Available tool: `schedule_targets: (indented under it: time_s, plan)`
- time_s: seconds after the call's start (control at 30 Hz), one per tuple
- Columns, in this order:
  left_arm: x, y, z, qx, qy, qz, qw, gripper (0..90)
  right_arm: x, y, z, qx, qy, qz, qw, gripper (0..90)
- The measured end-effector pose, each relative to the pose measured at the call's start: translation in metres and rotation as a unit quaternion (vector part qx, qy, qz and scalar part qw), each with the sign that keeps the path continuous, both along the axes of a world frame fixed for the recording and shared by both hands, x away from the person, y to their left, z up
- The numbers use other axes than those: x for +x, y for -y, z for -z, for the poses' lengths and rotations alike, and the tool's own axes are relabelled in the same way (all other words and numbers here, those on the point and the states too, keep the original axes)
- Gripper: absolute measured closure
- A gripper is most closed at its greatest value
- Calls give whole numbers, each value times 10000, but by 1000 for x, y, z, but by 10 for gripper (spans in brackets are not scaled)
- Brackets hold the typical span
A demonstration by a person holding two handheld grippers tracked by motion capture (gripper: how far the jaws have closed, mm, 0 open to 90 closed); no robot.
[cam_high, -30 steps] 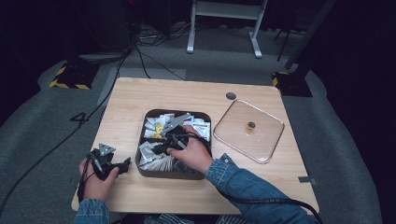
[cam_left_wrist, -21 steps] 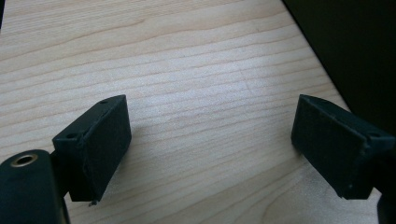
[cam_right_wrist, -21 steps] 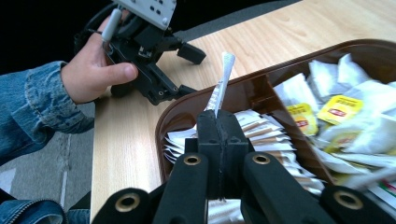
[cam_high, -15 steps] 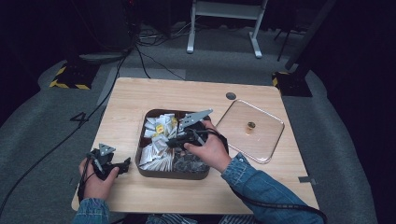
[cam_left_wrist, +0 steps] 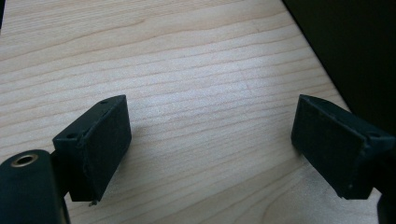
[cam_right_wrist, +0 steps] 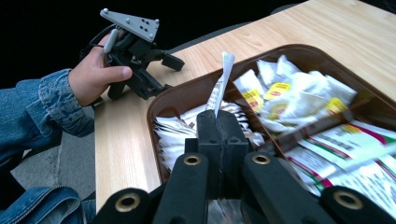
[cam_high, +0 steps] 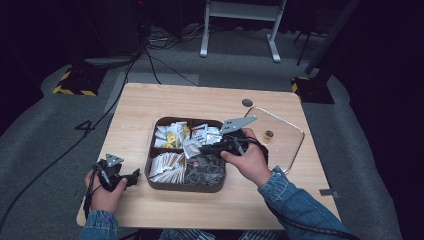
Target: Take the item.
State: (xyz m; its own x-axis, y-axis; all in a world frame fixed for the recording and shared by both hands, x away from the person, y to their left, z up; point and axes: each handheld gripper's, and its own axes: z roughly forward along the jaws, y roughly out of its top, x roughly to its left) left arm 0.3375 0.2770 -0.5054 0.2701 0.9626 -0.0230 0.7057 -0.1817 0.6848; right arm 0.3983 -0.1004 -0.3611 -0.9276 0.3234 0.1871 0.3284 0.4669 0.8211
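A brown compartment tray (cam_high: 150, 176) sits mid-table, holding white sachets (cam_high: 167, 165), white-and-yellow packets (cam_high: 170, 134), printed packets (cam_high: 207, 134) and dark items (cam_high: 205, 172). My right gripper (cam_high: 202, 149) hovers over the tray, shut on a thin white sachet (cam_right_wrist: 223, 79) that stands up from its closed jaws above the front-left compartment (cam_right_wrist: 177, 128). That gripper's tip (cam_right_wrist: 219, 119) points toward the person's left hand. My left gripper (cam_high: 131, 177) rests low at the table's front left, open, with bare wood between its pads (cam_left_wrist: 100, 140); the right gripper view also shows it (cam_right_wrist: 168, 74).
A clear lid (cam_high: 292, 150) with a small brass knob (cam_high: 269, 133) lies right of the tray. A small dark disc (cam_high: 247, 102) sits near the table's far edge. The table's edge (cam_left_wrist: 322, 70) runs close beside the left gripper. Cables trail on the floor beyond.
My right gripper has risen from the front-left compartment and moved right and back over the tray with the sachet in its jaws. The left gripper has stayed put.
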Motion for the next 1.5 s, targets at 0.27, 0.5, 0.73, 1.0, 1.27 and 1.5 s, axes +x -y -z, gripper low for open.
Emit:
schedule_targets:
  time_s: [0.27,0.5,0.73,1.0,1.27,1.5]
  plan:
    - [1,-1,0,10,-5,29,10000,124,-3,40,-3,111,21,286,9995,899]
    - [1,0,0,-19,0,9,10000,126,-8,73,0,156,87,493,9986,899]
    - [1,0,0,-18,3,17,10000,125,-16,100,5,162,120,704,9973,899]
    - [2,1,0,-21,-2,27,10000,124,-29,130,27,428,9,995,9941,899]
    - [3,2,0,-22,-2,34,10000,124,-26,149,42,209,29,1328,9909,899]
    - [3,2,0,-16,-2,54,10000,124,-25,159,60,14,-135,1455,9893,899]
